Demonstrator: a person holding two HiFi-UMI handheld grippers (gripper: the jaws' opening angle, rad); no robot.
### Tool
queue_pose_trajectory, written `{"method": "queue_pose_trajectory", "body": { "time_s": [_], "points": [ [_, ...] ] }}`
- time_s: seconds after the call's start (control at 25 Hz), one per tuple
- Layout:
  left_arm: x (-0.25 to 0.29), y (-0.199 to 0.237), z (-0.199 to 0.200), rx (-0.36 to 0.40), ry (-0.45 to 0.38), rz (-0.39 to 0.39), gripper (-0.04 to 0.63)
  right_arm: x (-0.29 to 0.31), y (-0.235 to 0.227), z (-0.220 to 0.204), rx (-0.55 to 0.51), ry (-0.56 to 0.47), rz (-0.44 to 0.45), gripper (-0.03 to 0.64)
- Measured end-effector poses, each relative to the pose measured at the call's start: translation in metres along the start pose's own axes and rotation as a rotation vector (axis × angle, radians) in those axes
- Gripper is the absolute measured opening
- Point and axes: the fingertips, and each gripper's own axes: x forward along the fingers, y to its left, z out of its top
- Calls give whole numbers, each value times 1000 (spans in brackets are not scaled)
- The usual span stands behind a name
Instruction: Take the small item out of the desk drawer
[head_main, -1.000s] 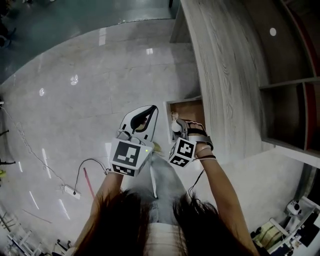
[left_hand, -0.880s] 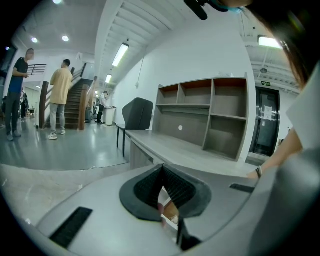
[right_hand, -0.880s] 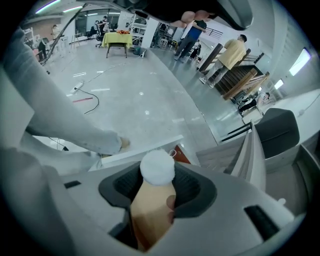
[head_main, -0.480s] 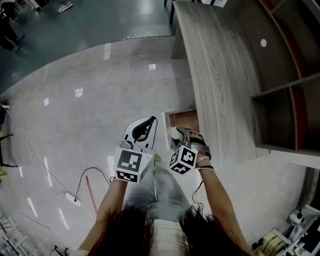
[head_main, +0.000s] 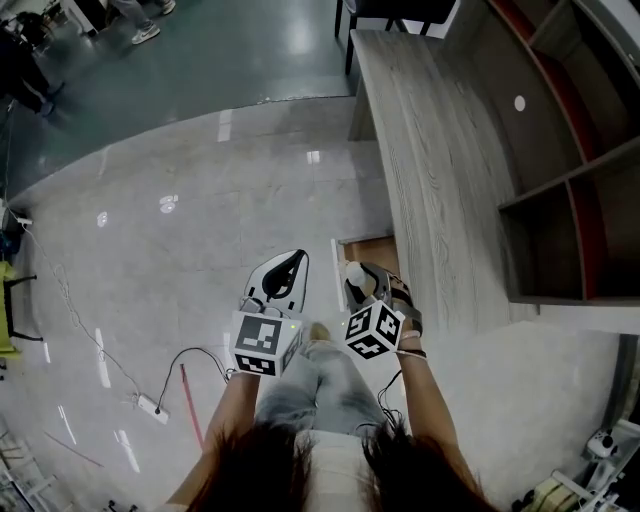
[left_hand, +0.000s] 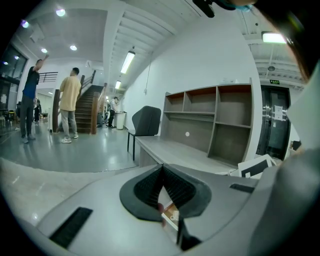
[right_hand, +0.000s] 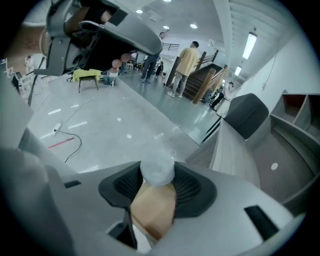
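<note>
A pale grey, wood-grained desk (head_main: 440, 170) backs onto a grey shelf unit (head_main: 570, 150) edged in reddish brown. The desk's drawer (head_main: 372, 248) is warm brown inside. Beside the desk the floor (head_main: 180, 200) is glossy, mottled light grey, turning dark blue-grey past the desk's far end. The left gripper (head_main: 298, 258) and right gripper (head_main: 352, 275) are white with black ribbed pads and black-and-white marker cubes. The small item (right_hand: 157, 172) is frosted white. Well apart from the desk lies a red stick (head_main: 190, 405).
</note>
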Motion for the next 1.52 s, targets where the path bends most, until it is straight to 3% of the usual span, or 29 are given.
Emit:
{"method": "queue_pose_trajectory", "body": {
  "time_s": [0.52,0.88,1.52],
  "points": [
    [-48,-12,23,6,-51,26,17,-67,-17,23,129,-81,-98,193],
    [-80,-33,40,27,-93,2,17,-111,-9,35,178,-137,-148,193],
    [-155,-71,58,54,-187,-18,17,-199,22,53,189,-217,-225,193]
  ]
}}
